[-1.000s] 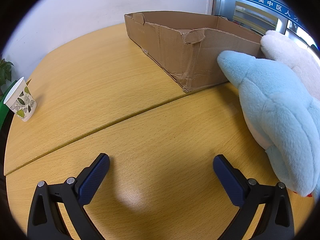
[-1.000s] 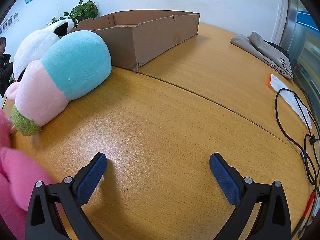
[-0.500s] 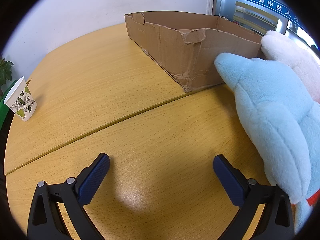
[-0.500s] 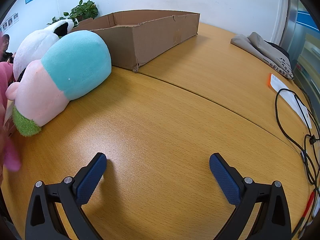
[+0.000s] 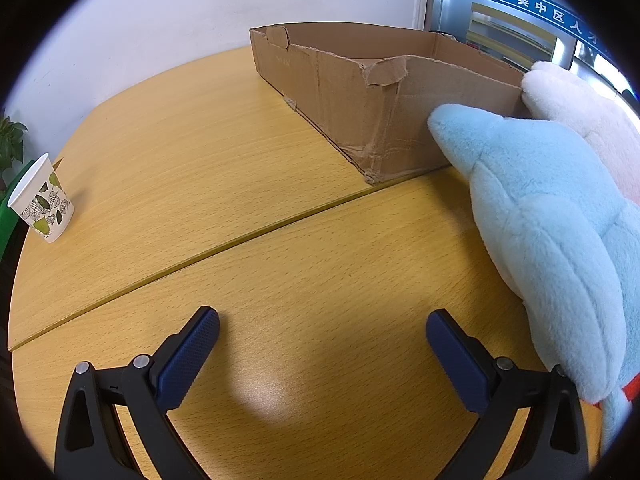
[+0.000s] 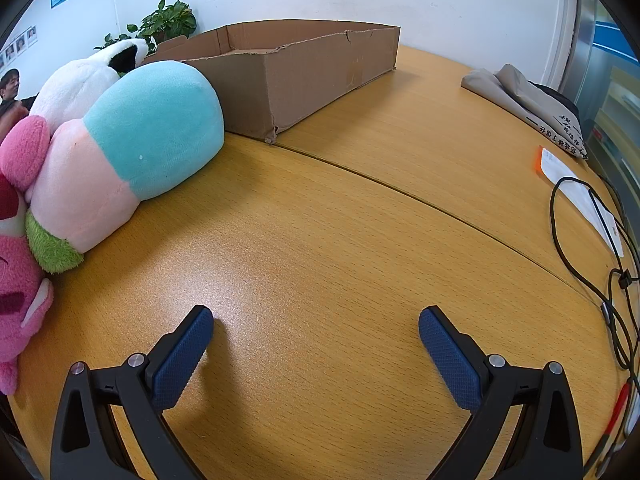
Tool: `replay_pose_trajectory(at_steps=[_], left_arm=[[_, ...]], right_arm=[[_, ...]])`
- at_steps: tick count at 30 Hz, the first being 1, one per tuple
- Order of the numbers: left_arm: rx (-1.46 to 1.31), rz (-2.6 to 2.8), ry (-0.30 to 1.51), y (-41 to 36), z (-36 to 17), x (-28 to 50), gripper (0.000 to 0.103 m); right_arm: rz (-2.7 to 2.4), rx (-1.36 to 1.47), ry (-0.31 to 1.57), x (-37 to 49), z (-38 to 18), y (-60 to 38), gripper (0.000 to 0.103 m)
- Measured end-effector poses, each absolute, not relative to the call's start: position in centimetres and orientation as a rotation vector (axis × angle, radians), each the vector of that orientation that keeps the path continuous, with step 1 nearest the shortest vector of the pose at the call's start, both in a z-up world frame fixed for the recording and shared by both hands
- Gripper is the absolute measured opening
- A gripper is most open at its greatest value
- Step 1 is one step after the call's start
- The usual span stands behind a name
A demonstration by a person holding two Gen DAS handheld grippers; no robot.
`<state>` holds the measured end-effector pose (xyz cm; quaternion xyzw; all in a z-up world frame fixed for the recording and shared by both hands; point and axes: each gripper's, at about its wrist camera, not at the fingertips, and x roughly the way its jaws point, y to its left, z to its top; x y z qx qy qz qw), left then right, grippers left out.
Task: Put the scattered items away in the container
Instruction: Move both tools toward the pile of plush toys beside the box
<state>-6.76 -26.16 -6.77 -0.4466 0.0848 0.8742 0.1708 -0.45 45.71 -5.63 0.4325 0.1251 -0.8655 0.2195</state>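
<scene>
1. Left gripper (image 5: 322,340): fingers apart, holding nothing, above the tabletop (image 5: 180,168).
2. Right gripper (image 6: 316,338): fingers apart, holding nothing.
3. Cardboard box (image 6: 304,68): at the tabletop's far side.
4. Blue plush (image 5: 552,216): lies on the tabletop, tip against the box wall.
5. Pastel plush (image 6: 124,160): just beside the box.

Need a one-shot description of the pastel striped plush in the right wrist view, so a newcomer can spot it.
Start at the cardboard box at the back of the wooden table. Just in front of its near left corner lies the striped plush. It alone is banded: aqua, then pale pink, then a green tuft, unlike the white plush behind it and the hot-pink plush beside it.
</scene>
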Motion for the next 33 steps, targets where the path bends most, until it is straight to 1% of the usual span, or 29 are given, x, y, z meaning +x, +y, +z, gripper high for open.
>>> replay_pose_trajectory(at_steps=[5, 8, 11, 16, 23, 26, 28, 30, 31, 33], left_arm=[[-1.268, 2.483, 0.241, -26.1, -6.8, -6.8, 0.103], [-1.298, 2.542, 0.200, -26.0, -6.7, -6.5, 0.103], [-1.357, 2.661, 0.114, -25.7, -6.7, -5.6, 0.103], [-1.366, 2.678, 0.098, -25.6, -6.6, -5.8, 0.103], [-1.397, 2.717, 0.098, -25.8, -6.8, -4.9, 0.103], [-1.424, 2.876, 0.062, -25.4, -6.1, -3.1, 0.102], [-1.408, 2.995, -0.023, -25.3, -4.6, -0.8, 0.100], [-1.293, 3.091, -0.079, -24.2, -2.0, 2.3, 0.100], [-1.206, 3.118, -0.114, -23.3, -0.1, 4.2, 0.100], [-1.087, 3.157, -0.153, -21.5, 2.9, 7.2, 0.101]], right_arm=[[-2.395, 1.197, 0.346, -0.4, -5.5, 45.7, 0.103], [-2.407, 1.203, 0.341, -0.4, -5.5, 45.6, 0.103], [-2.499, 1.248, 0.283, 0.9, -5.6, 45.2, 0.103], [-2.723, 1.359, 0.124, 3.8, -5.5, 44.4, 0.103], [-2.778, 1.389, 0.078, 3.2, -5.4, 43.5, 0.103], [-2.790, 1.399, 0.074, 2.9, -5.7, 42.9, 0.103], [-2.817, 1.401, 0.133, 3.8, -5.5, 42.5, 0.103], [-2.856, 1.376, 0.252, 4.9, -4.9, 41.9, 0.103], [-2.878, 1.330, 0.274, 6.0, -4.0, 41.6, 0.103], [-2.897, 1.230, 0.201, 8.3, -1.5, 41.6, 0.103]])
